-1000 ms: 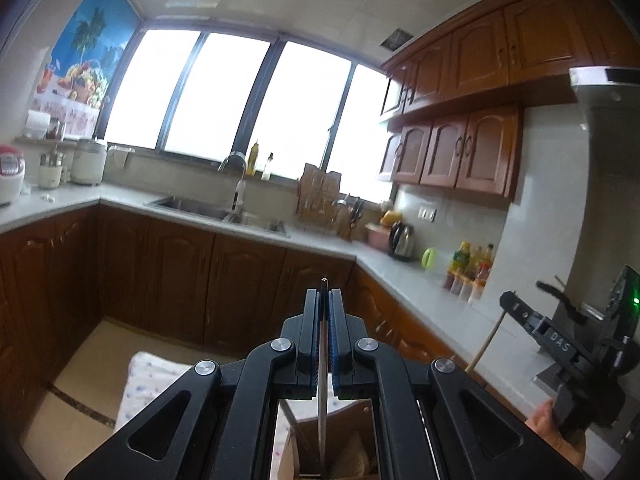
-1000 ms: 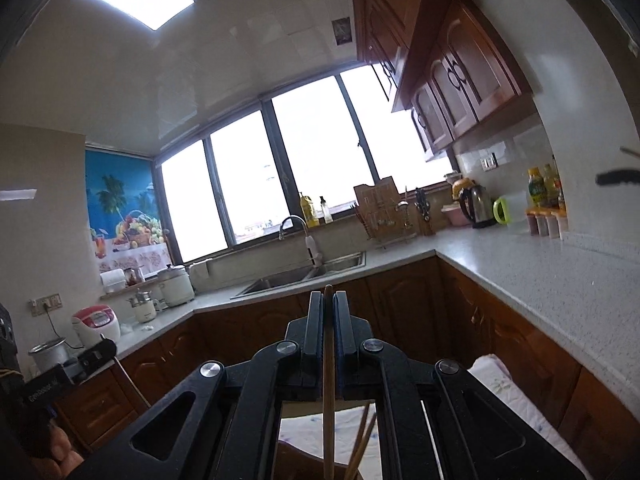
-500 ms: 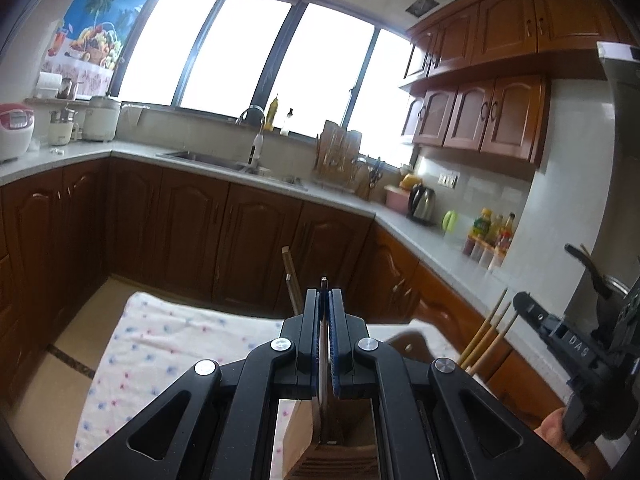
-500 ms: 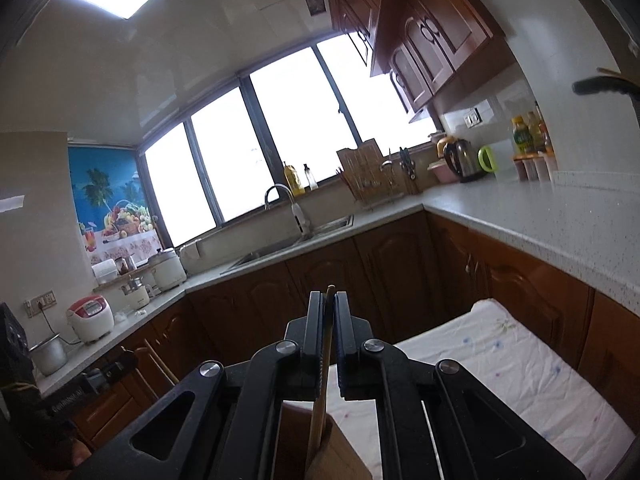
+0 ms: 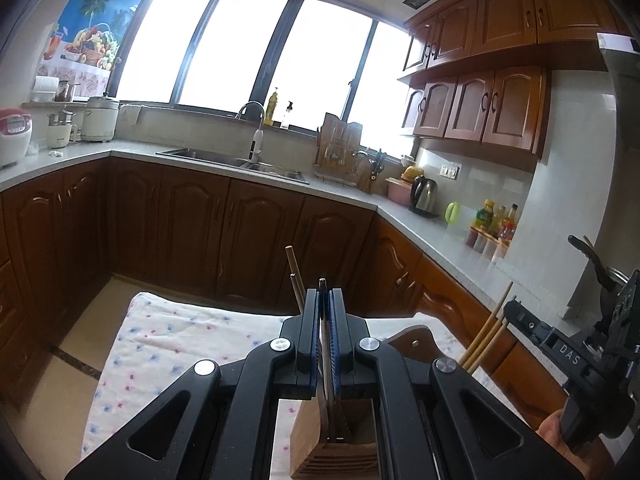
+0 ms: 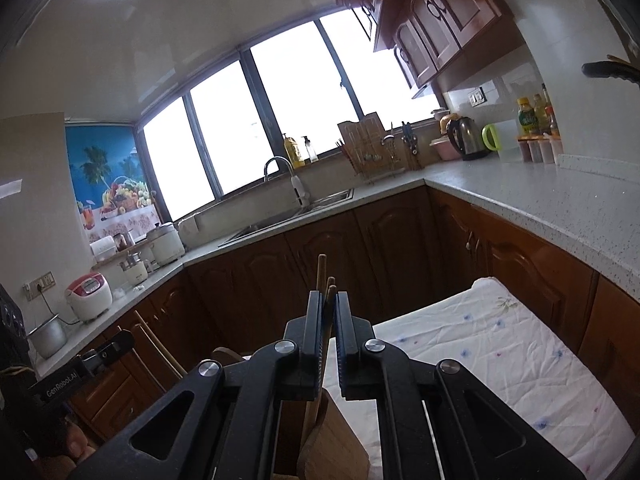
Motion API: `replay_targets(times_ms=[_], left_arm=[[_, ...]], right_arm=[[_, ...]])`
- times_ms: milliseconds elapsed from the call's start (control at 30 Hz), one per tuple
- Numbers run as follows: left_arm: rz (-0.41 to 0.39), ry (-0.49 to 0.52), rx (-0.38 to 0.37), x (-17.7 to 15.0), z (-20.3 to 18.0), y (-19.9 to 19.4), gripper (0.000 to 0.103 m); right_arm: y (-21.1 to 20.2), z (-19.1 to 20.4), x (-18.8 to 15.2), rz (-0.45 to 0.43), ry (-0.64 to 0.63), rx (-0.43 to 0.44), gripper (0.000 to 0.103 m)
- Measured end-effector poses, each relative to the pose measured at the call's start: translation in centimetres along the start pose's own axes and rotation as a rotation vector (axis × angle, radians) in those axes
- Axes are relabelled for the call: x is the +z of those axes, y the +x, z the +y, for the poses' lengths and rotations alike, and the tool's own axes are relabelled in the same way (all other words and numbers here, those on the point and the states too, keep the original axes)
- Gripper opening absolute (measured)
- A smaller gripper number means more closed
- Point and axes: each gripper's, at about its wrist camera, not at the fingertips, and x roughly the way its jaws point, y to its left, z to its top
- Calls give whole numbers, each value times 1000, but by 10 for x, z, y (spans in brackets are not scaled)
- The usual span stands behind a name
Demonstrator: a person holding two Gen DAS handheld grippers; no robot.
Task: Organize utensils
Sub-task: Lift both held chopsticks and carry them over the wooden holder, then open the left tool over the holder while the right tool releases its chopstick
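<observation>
My left gripper (image 5: 325,293) is shut on a thin flat utensil (image 5: 329,376) that hangs down into a wooden utensil holder (image 5: 340,436) on the flowered tablecloth (image 5: 160,344). Two dark sticks (image 5: 295,280) stand up behind its fingers. My right gripper (image 6: 328,296) is shut on wooden chopsticks (image 6: 322,276) whose lower ends reach into the same wooden holder (image 6: 336,440). The right gripper also shows at the right of the left wrist view (image 5: 520,320), beside light chopsticks (image 5: 486,332). The left gripper shows at the left of the right wrist view (image 6: 108,348).
The cloth-covered table (image 6: 500,360) sits in a kitchen with brown cabinets (image 5: 200,216). A grey counter (image 6: 560,200) runs close on the right, with a kettle (image 6: 464,136) and bottles (image 5: 494,218). A sink (image 5: 240,158) lies under the windows.
Both grippers have tilted down and lowered toward the table. The tablecloth and the wooden holder have come into view, and the held utensils now reach into the holder.
</observation>
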Motion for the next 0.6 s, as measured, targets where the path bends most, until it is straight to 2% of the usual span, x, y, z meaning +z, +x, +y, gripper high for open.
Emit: replay_targets(times_ms=[200, 300, 333, 367, 433, 500, 567, 600], left_arm=[[12, 0, 4, 1, -1, -3, 3], [21, -6, -1, 2, -2, -4, 15], [19, -7, 1, 3, -3, -5, 25], [13, -7, 5, 3, -3, -6, 29], [6, -3, 7, 4, -4, -10, 30], [6, 0, 6, 5, -5, -14, 38], [-7, -1, 9, 5, -5, -25, 61], [-15, 2, 15, 3, -5, -28, 67]], right_arm=[[-2, -5, 2, 16, 21, 14, 11], [-8, -7, 4, 10, 39, 15, 21], [-10, -8, 5, 4, 46, 18, 33], [-12, -9, 6, -1, 54, 25, 48], [-18, -11, 7, -12, 72, 42, 54], [-21, -13, 9, -12, 85, 45, 59], [-25, -14, 11, -6, 103, 64, 81], [-29, -15, 11, -8, 110, 75, 86]])
